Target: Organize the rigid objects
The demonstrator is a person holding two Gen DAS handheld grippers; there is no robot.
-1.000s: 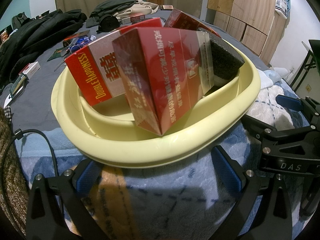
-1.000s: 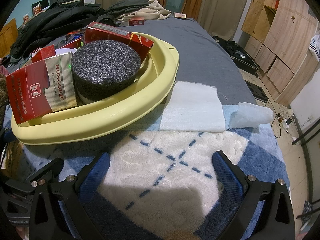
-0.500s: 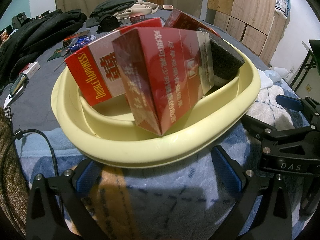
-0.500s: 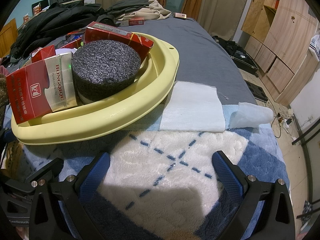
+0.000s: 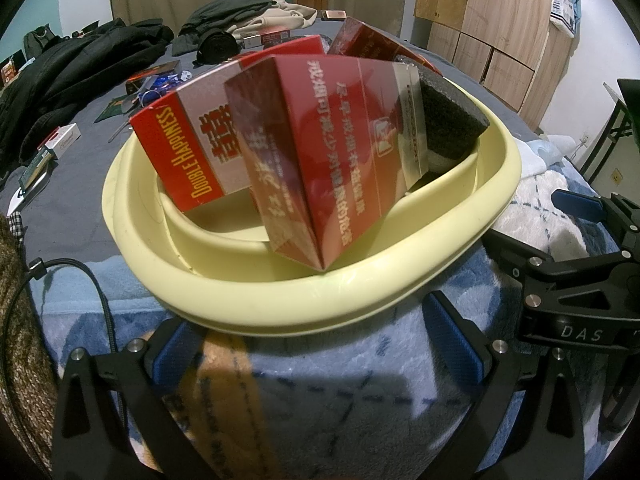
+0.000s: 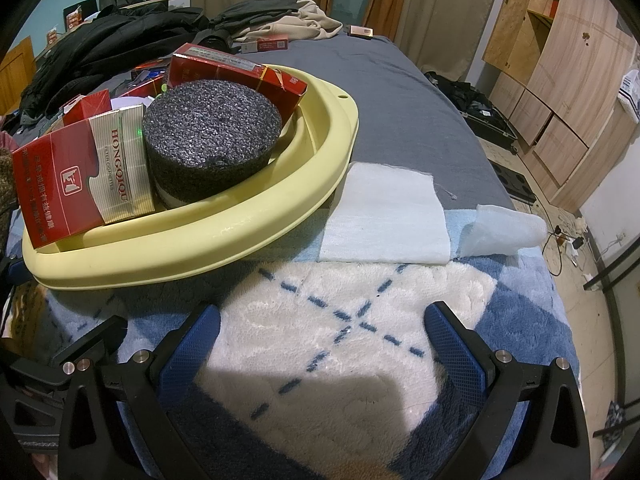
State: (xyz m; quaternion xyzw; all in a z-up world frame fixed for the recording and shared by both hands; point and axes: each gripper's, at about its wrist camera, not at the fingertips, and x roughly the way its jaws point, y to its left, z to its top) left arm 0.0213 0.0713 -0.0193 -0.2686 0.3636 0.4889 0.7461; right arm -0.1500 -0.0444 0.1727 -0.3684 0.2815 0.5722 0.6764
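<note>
A pale yellow basin (image 5: pixel 280 304) (image 6: pixel 192 248) sits on a blue and white blanket. It holds a red Hongqiqu carton (image 5: pixel 332 160) (image 6: pixel 80 176), a red Double Happiness carton (image 5: pixel 192 152), another red carton (image 6: pixel 236 72) at the back and a black foam disc (image 6: pixel 212 136) (image 5: pixel 452 120). My left gripper (image 5: pixel 316 340) is open and empty, just in front of the basin's near rim. My right gripper (image 6: pixel 320 332) is open and empty over the blanket, to the right of the basin; it also shows in the left wrist view (image 5: pixel 576 216).
Two white cloth pieces (image 6: pixel 384 216) (image 6: pixel 504 228) lie on the blanket right of the basin. Dark clothes (image 5: pixel 80 64), small boxes and papers litter the grey bed (image 6: pixel 380 88) behind. A black cable (image 5: pixel 80 280) runs at the left. Wooden cabinets (image 6: pixel 560 80) stand at the right.
</note>
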